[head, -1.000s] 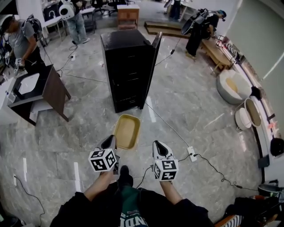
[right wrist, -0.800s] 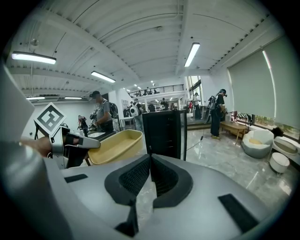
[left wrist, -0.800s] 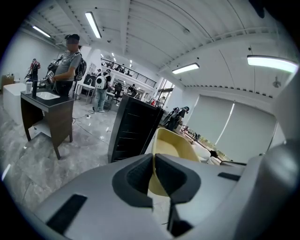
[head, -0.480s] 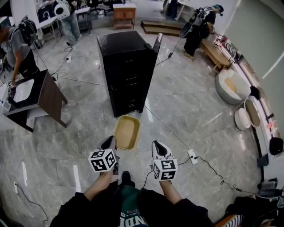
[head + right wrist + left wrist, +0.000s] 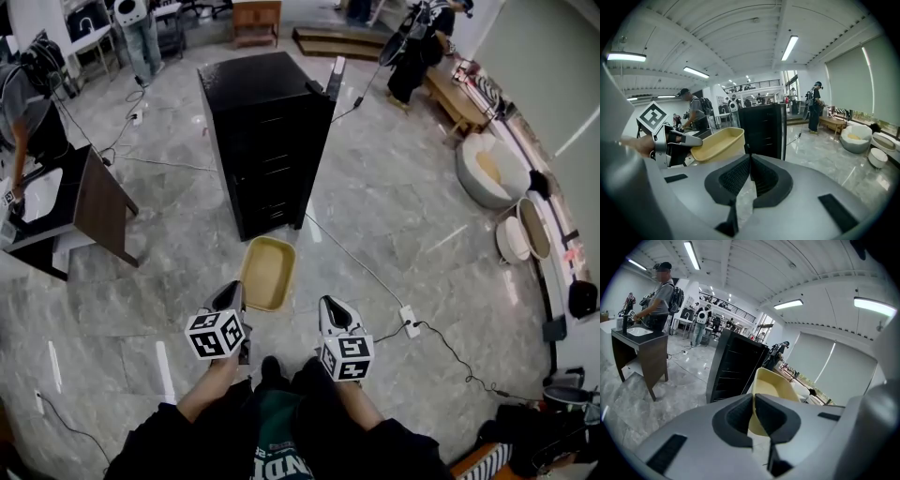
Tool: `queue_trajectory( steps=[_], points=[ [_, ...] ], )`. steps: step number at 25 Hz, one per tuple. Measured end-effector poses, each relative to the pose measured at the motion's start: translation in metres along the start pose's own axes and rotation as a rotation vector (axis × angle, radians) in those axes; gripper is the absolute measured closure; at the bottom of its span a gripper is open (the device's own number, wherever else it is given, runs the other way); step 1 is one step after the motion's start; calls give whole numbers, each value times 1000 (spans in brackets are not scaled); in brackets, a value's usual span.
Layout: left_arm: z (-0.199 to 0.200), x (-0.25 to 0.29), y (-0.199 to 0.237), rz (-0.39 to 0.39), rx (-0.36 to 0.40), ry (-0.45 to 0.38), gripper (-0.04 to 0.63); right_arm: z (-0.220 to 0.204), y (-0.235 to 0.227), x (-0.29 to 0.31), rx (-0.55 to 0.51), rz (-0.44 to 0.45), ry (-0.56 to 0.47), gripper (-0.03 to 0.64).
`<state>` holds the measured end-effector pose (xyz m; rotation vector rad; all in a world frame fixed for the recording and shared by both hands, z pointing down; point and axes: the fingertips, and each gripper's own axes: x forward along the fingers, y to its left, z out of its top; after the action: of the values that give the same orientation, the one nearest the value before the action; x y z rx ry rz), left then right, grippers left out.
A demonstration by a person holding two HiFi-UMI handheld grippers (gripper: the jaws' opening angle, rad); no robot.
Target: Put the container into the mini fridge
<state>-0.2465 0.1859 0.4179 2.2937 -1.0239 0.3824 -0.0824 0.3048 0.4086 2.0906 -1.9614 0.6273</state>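
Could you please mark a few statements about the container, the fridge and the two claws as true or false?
1. The left claw is shut on the rim of the pale yellow rectangular plastic container. True.
2. The right claw also grips the container. False: it is shut on nothing, beside the container.
3. The container already sits inside the tall black mini fridge. False: it is held above the floor in front of the fridge.
4. The fridge's door stands open. True.
5. The container holds food. False: it looks empty.
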Motion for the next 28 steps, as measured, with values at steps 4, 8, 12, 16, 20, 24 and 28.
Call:
queue_trajectory(
  steps=[4, 8, 12, 16, 20, 24, 28],
  points=[
    [1, 10, 5, 2, -7, 9, 569, 3, -5, 12, 2, 0, 2, 581],
    [9, 29, 6, 12, -12, 8, 569, 11, -16, 35, 0, 14, 2, 581],
    [22, 51, 8, 36, -13, 4, 569, 29, -29, 63, -10, 41, -13, 581],
    [38, 77, 9, 60, -25, -3, 569, 48, -44, 93, -25, 70, -15, 581],
    [53, 105, 3, 75, -43, -11, 569, 66, -62, 121, -39, 103, -12, 581],
    [69, 131, -4, 90, -56, -19, 569, 85, -81, 145, -55, 132, -10, 581],
    [80, 152, -9, 126, -75, -32, 569, 102, -101, 166, -70, 168, -9, 581]
  ],
)
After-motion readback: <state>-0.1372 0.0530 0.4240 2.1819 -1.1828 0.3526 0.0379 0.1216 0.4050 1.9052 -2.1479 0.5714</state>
